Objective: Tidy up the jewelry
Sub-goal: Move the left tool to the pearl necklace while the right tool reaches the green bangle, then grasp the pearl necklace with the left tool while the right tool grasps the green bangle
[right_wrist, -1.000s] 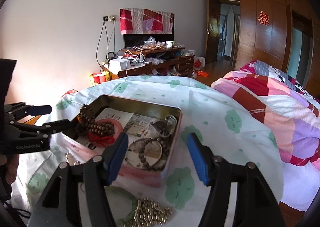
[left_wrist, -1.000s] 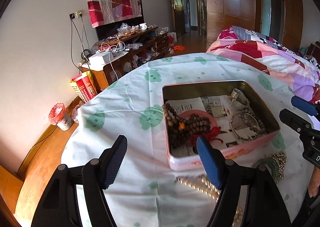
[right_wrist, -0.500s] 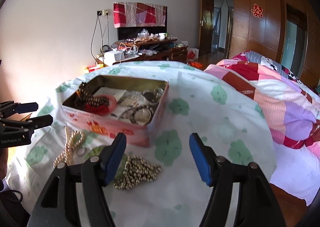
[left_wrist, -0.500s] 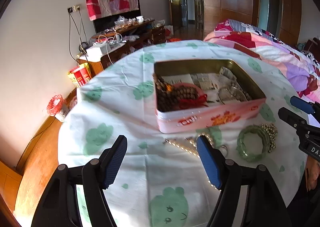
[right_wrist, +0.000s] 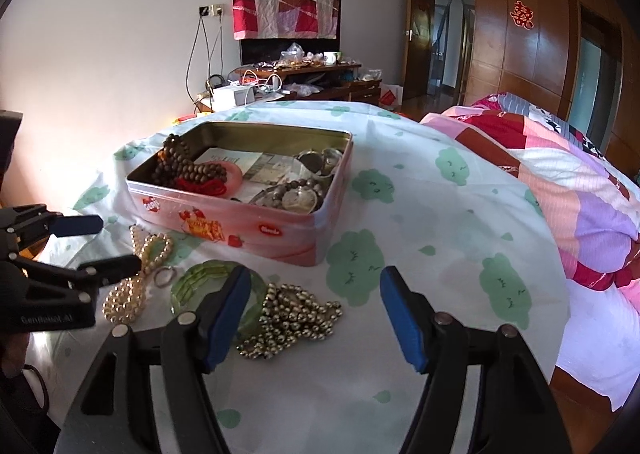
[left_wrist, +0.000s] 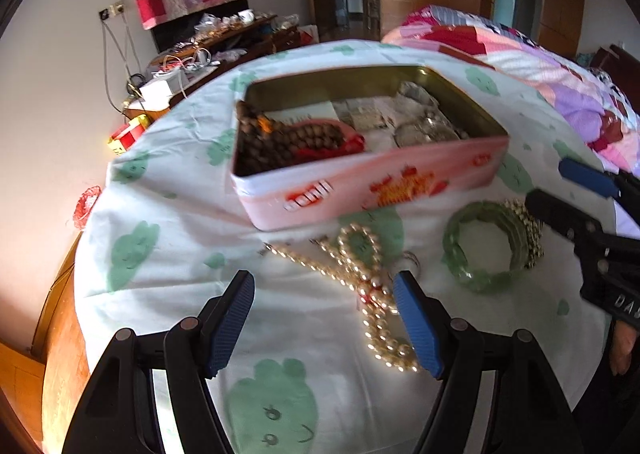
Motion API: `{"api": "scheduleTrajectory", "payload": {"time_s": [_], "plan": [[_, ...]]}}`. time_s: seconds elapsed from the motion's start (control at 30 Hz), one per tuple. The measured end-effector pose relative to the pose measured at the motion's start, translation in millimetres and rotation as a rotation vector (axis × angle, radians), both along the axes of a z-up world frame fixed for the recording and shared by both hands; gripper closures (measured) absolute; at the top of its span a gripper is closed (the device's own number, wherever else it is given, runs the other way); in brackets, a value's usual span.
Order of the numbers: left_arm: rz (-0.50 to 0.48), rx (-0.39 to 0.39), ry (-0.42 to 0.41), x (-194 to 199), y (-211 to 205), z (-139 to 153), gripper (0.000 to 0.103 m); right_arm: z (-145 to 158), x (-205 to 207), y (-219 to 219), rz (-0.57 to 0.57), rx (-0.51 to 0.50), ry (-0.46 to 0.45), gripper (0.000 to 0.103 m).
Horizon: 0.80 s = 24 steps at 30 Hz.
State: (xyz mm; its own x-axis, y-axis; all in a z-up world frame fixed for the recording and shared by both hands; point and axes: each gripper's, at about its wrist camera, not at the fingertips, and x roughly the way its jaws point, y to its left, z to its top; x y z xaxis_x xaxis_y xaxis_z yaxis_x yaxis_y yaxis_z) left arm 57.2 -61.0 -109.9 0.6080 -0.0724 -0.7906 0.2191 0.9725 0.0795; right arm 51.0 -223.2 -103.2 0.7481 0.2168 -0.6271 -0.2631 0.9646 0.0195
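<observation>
A pink tin box (left_wrist: 372,178) (right_wrist: 256,228) sits open on the table, with brown bead strings (left_wrist: 280,142), a red cord and silver bangles inside. In front of it lie a pearl necklace (left_wrist: 368,286) (right_wrist: 136,278), a green bangle (left_wrist: 486,242) (right_wrist: 200,278) and a pile of gold beads (right_wrist: 292,314). My left gripper (left_wrist: 324,318) is open and empty, just before the pearl necklace. My right gripper (right_wrist: 316,314) is open and empty, above the gold beads and green bangle; it also shows in the left wrist view (left_wrist: 568,194).
The round table has a white cloth with green prints (right_wrist: 440,214). A bed with a patchwork quilt (right_wrist: 560,158) stands at the right. A cluttered wooden cabinet (right_wrist: 304,74) stands against the far wall. The table edge (left_wrist: 92,238) drops off at the left.
Both grippers have pulled back from over the box and dropped lower. The loose jewelry in front of the box has come into view beneath them. Both stay open.
</observation>
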Motion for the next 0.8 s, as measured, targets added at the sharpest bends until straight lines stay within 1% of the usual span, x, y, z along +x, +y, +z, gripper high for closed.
{"api": "scheduleTrajectory", "payload": {"time_s": [0.17,0.23,0.27,0.4,0.47,0.53,0.67,0.7,0.73,0.77,0.8], "plan": [[0.022,-0.002,0.003,-1,9,-1,0.028,0,-2,-2,-0.012,-0.002,-0.008,0.032],[0.035,0.007,-0.001,-1,16,-2,0.023,0,-2,-4,-0.018,-0.005,-0.008,0.032],[0.045,0.012,-0.003,0,20,-2,0.023,-1,-1,-5,-0.022,-0.007,-0.005,0.032],[0.098,0.030,-0.011,1,37,-1,0.023,-1,-2,-6,-0.024,-0.008,-0.001,0.032],[0.113,0.012,-0.006,2,45,-2,0.023,0,-3,-5,-0.016,-0.011,-0.006,0.032],[0.118,-0.005,-0.005,2,49,-2,0.023,1,-5,-3,-0.004,-0.011,-0.009,0.033],[0.112,0.005,-0.019,0,46,-1,0.023,0,-5,4,0.023,-0.019,-0.007,0.033],[0.107,0.003,-0.020,0,45,-1,0.024,0,-5,6,0.029,-0.023,-0.008,0.033],[0.102,0.001,-0.020,-1,44,-1,0.026,0,-5,8,0.035,-0.024,-0.010,0.036],[0.097,-0.005,-0.020,-2,43,0,0.034,1,-4,11,0.045,-0.024,-0.010,0.040],[0.083,-0.015,-0.019,-2,42,0,0.045,2,-3,13,0.052,-0.022,-0.009,0.043]]}}
